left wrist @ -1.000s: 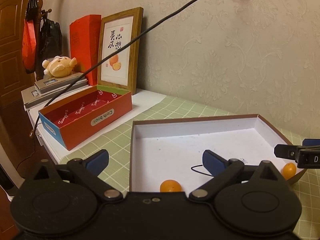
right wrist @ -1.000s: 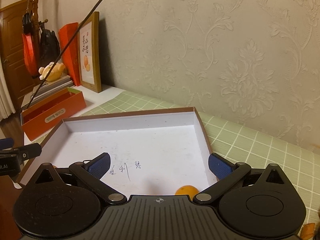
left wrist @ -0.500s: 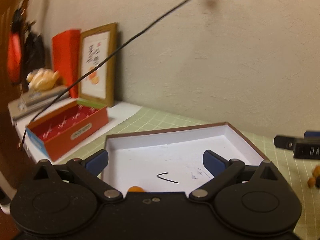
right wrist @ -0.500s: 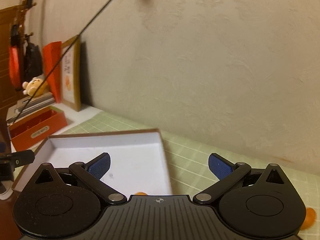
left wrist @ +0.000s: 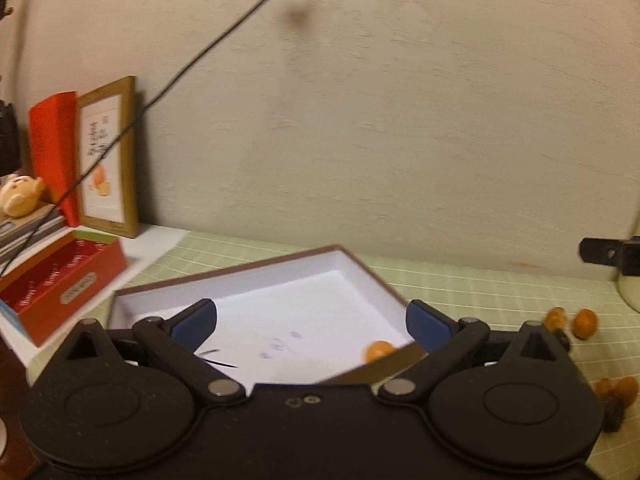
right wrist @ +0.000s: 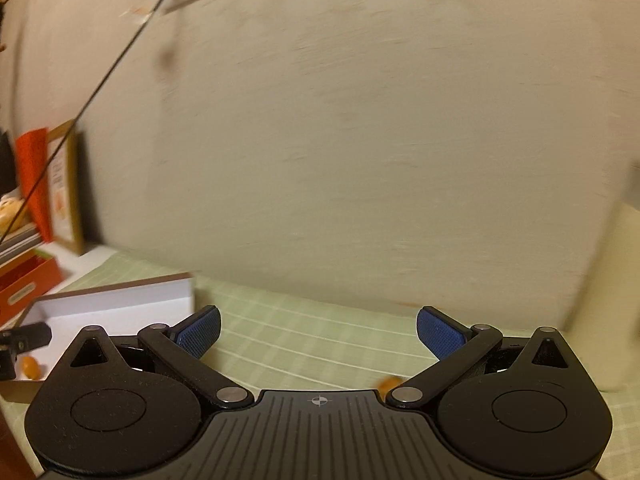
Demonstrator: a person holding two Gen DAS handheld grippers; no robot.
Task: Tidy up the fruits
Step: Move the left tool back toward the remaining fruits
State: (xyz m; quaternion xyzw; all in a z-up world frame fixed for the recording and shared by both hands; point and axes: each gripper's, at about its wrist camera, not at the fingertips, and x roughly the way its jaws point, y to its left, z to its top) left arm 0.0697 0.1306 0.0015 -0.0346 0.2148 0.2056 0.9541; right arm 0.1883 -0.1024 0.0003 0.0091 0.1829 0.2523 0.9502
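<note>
I hold my left gripper [left wrist: 311, 322] low over the near edge of the white box [left wrist: 280, 280], aimed level toward the wall. Its blue pads [left wrist: 196, 322] stand spread far apart and nothing sits between them. One orange fruit [left wrist: 378, 351] lies inside the box at its near right corner, just short of my left gripper's right finger and a little inside it.

My right gripper [right wrist: 318, 330] is off to the right of the box, over the green checked cloth [right wrist: 304, 336], also pointing level at the wall. Its pads [right wrist: 438, 334] are likewise splayed wide with only cloth showing between them. In the right wrist view the box [right wrist: 120, 300] sits left of this gripper's left finger, and an orange fruit [right wrist: 31, 367] rests in it near the front edge, beside the tip of my other gripper [right wrist: 24, 338]. A further fruit [right wrist: 389, 384] peeks out from under the base of the right finger, mostly hidden; I cannot tell whether it touches the gripper.

Right of the box, on the cloth, more fruit lies loose: a pair of orange ones [left wrist: 585, 322] well beyond the box's right wall, and another small cluster [left wrist: 618, 392] nearer me, with something dark among it that is too blurred to name. The tip of my right gripper [left wrist: 608, 256] shows above those fruits.

Left of the box stands a red carton [left wrist: 60, 296], and behind that a framed picture [left wrist: 106, 160] leans on the wall.
</note>
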